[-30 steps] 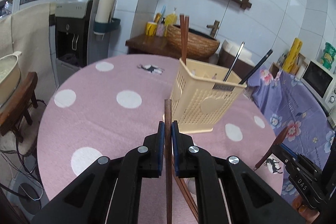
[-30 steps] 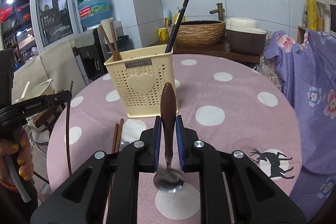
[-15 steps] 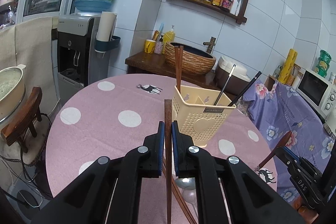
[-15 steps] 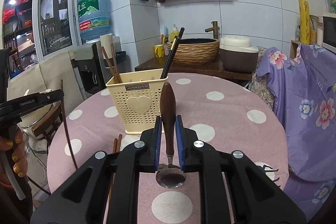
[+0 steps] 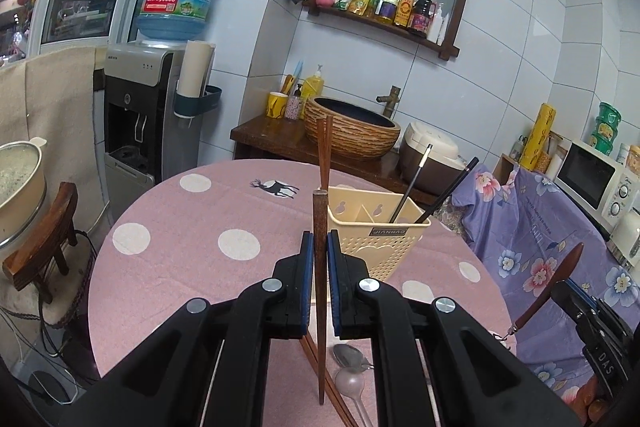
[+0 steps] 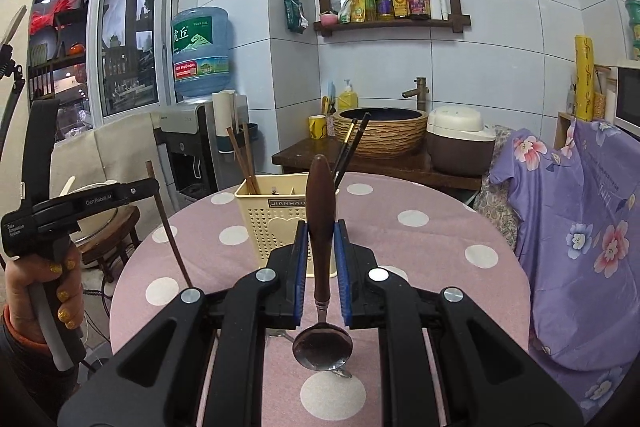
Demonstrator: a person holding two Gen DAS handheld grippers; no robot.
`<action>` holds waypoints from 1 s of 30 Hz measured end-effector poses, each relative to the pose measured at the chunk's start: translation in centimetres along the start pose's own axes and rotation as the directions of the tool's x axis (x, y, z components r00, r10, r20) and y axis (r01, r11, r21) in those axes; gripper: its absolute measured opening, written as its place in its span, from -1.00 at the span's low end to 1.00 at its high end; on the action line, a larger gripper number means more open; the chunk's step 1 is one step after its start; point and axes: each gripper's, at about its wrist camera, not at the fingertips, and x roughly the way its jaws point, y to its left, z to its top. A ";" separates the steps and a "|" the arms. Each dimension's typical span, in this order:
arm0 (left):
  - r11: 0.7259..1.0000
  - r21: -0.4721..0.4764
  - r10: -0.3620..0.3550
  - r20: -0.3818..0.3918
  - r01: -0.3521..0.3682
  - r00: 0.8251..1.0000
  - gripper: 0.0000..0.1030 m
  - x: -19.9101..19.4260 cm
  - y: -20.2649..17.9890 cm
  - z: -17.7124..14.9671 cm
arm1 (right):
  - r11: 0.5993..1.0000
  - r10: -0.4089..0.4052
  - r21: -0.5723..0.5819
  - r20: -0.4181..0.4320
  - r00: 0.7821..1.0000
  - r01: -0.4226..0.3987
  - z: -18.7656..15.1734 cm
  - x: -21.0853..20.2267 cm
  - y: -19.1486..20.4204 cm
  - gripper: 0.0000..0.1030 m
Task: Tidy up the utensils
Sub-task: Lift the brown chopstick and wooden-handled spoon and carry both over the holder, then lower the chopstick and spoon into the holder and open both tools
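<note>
My left gripper (image 5: 319, 243) is shut on a brown wooden chopstick (image 5: 319, 227), held upright above the table, short of the cream utensil basket (image 5: 380, 243). The basket holds two brown chopsticks (image 5: 324, 151) and two black chopsticks (image 5: 440, 191). My right gripper (image 6: 321, 235) is shut on a spoon with a brown wooden handle (image 6: 320, 211), bowl end towards the camera, held above the table in front of the basket (image 6: 276, 223). More brown chopsticks (image 5: 316, 367) and two spoons (image 5: 352, 367) lie on the table below my left gripper.
The round table has a pink cloth with white dots (image 5: 200, 227). A water dispenser (image 5: 148, 123) and a stool with a pot (image 5: 40, 251) stand to the left. A purple flowered cover (image 6: 580, 227) lies to the right, a woven basin (image 6: 380, 131) behind.
Both grippers have risen and drawn back from the basket, which now looks smaller and lower in both views. Each still holds its utensil.
</note>
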 end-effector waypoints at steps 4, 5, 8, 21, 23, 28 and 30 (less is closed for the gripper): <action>1.000 0.009 -0.002 0.014 0.002 1.000 -0.84 -0.4 -0.3 0.3 | 1.000 0.007 0.007 -0.007 1.000 -0.007 0.1 0.4 0.0 -0.73; 1.000 0.012 -0.003 0.018 0.002 1.000 -0.84 -0.5 -0.4 0.4 | 1.000 0.012 0.011 -0.010 1.000 -0.012 0.1 0.5 0.0 -0.73; 1.000 0.022 -0.007 0.026 0.007 1.000 -0.84 -0.6 -0.7 0.7 | 1.000 0.021 0.016 -0.015 1.000 -0.021 0.1 0.9 -0.2 -0.73; 0.996 0.059 -0.070 0.047 0.067 0.996 -0.84 -0.9 -1.9 3.8 | 0.996 0.092 0.021 -0.038 0.995 -0.092 2.1 2.8 0.1 -0.73; 0.994 0.062 -0.096 0.048 0.093 0.994 -0.84 -1.0 -2.2 5.1 | 0.993 0.115 0.022 -0.040 0.993 -0.114 3.3 3.5 0.2 -0.73; 0.992 0.079 -0.101 0.089 0.094 0.991 -0.84 -0.8 -3.6 9.4 | 0.990 0.142 0.030 -0.030 0.989 -0.141 7.8 6.0 0.5 -0.73; 0.993 0.082 -0.093 0.107 0.085 0.990 -0.84 -0.5 -4.3 11.1 | 0.992 0.123 0.023 -0.004 0.992 -0.122 9.6 6.9 0.8 -0.73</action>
